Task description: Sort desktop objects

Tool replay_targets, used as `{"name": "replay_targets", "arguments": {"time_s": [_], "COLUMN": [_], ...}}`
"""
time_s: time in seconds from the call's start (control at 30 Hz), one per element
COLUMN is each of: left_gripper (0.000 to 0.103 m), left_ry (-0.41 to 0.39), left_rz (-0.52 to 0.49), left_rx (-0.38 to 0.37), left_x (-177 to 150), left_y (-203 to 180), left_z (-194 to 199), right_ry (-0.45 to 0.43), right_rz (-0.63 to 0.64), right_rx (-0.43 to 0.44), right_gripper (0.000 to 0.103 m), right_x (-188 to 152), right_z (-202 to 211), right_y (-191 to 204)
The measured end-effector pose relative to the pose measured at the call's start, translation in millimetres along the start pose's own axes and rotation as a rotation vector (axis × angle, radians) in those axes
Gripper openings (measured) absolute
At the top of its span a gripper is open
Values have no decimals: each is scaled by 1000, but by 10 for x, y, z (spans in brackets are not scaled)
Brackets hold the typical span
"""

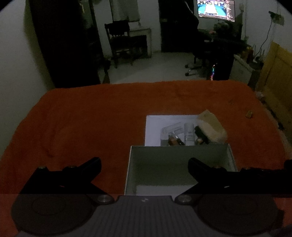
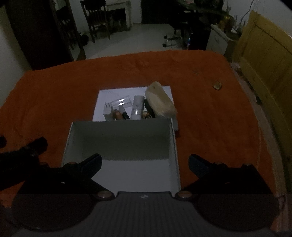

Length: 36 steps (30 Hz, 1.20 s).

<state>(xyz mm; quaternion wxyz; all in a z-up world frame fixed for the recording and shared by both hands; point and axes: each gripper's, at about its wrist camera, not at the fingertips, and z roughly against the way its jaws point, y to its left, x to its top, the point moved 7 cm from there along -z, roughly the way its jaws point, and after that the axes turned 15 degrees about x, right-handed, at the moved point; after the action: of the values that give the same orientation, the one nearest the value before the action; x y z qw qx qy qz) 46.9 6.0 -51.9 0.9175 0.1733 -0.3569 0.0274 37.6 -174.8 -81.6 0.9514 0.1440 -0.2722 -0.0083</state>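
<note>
An empty white box (image 2: pixel 120 144) stands on the orange cloth (image 2: pixel 54 94), its near side under my right gripper (image 2: pixel 144 160), which is open and empty. Behind the box lies a white sheet (image 2: pixel 105 96) with several small objects: a beige sponge block (image 2: pixel 160 100), a white tube (image 2: pixel 136 107), a clear case (image 2: pixel 122 102), a white charger (image 2: pixel 107 112) and dark small items. My left gripper (image 1: pixel 144 164) is open and empty, left of the box (image 1: pixel 173 164). The sponge (image 1: pixel 211 127) and tube (image 1: pixel 188 134) also show in the left wrist view.
A small yellowish object (image 2: pixel 217 85) lies alone on the cloth at the far right; it also shows in the left wrist view (image 1: pixel 249 114). A yellow wooden panel (image 2: pixel 264 60) stands beyond the table's right edge. Chairs and a lit monitor (image 1: pixel 216 9) are in the dim room behind.
</note>
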Motion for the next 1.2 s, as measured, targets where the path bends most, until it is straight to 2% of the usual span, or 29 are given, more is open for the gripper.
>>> {"name": "replay_targets", "arguments": {"time_s": [0.17, 0.3, 0.4, 0.83, 1.03, 1.2], "left_gripper": [103, 103, 103, 103, 103, 103], "left_ry": [4, 44, 41, 33, 29, 89], "left_rz": [15, 20, 18, 4, 49, 56], "left_rx": [8, -31, -31, -9, -49, 14], "left_x": [-11, 42, 127, 50, 52, 59], "left_y": [16, 94, 98, -3, 10, 4], "left_z": [-39, -215, -172, -73, -80, -141], "right_ry": [10, 0, -9, -13, -16, -14], "right_rz": [20, 4, -8, -4, -4, -18], "right_rx": [-24, -11, -7, 10, 5, 14], "right_gripper": [103, 103, 103, 103, 103, 103], "right_x": [4, 96, 120, 130, 137, 150], "right_z": [-65, -20, -19, 26, 19, 11], "right_y": [1, 38, 27, 47, 45, 29]}}
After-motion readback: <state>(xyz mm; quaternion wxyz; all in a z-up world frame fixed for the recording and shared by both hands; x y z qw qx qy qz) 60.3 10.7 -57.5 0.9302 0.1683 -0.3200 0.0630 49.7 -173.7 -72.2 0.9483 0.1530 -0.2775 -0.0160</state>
